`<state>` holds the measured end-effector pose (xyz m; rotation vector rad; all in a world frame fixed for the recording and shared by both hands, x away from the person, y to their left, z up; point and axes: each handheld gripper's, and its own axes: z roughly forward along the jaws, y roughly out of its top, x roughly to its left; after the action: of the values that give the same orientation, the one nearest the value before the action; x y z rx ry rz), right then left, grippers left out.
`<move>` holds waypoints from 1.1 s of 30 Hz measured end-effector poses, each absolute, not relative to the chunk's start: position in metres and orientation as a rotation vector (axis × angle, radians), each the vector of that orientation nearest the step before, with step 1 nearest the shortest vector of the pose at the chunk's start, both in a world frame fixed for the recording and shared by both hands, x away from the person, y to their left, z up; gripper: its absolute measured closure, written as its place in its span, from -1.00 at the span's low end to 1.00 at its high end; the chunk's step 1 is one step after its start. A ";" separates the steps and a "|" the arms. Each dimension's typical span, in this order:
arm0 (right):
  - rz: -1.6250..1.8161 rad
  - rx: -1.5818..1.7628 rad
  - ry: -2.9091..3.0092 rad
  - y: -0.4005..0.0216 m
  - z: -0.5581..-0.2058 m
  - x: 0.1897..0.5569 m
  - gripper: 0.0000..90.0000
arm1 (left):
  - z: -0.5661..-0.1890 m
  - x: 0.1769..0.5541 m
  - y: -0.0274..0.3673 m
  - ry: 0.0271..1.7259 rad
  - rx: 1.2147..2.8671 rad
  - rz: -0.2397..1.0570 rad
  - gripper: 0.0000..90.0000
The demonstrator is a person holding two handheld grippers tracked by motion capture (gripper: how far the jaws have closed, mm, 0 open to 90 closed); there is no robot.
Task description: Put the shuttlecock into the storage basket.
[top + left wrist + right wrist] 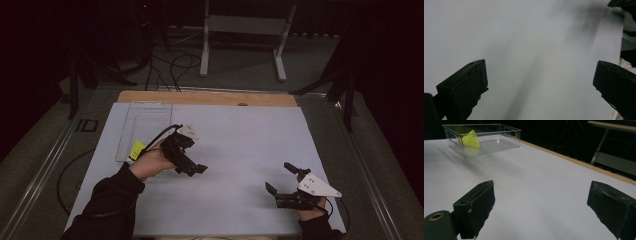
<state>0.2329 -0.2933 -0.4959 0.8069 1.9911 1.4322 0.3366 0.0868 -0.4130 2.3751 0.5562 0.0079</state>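
Observation:
A clear plastic bin sits at the far left of the white table sheet. A small yellow cone-shaped object lies at its near end. In the right gripper view the bin stands far off at upper left with the yellow object inside. My left gripper hovers just right of the bin, pointing at the sheet's middle. Its jaws are spread wide over bare sheet, so the left gripper is open and empty. My right gripper sits near the front right corner, and this right gripper is also open and empty.
The table's wooden far edge runs behind the sheet. Beyond it stand a white metal frame and loose cables on the floor. Dark stands flank the table.

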 end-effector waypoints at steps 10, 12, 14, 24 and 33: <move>1.431 0.807 1.995 -0.293 -0.496 0.233 -0.83 | -0.429 0.320 0.085 0.499 2.352 -0.004 -1.00; 1.434 0.809 1.994 -0.293 -0.496 0.233 -0.83 | -0.432 0.317 0.086 0.497 2.341 -0.011 -1.00; 1.434 0.808 1.994 -0.293 -0.496 0.233 -0.83 | -0.434 0.314 0.087 0.485 2.344 -0.013 -1.00; 1.434 0.803 1.999 -0.293 -0.496 0.233 -0.83 | -0.450 0.301 0.092 0.460 2.321 -0.047 -1.00; 1.435 0.802 2.000 -0.292 -0.496 0.233 -0.83 | -0.466 0.286 0.103 0.431 2.291 -0.052 -1.00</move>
<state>0.2330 -0.2924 -0.4960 0.8021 1.9998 1.4346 0.2858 0.1034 -0.4662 2.2912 0.4314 -0.0520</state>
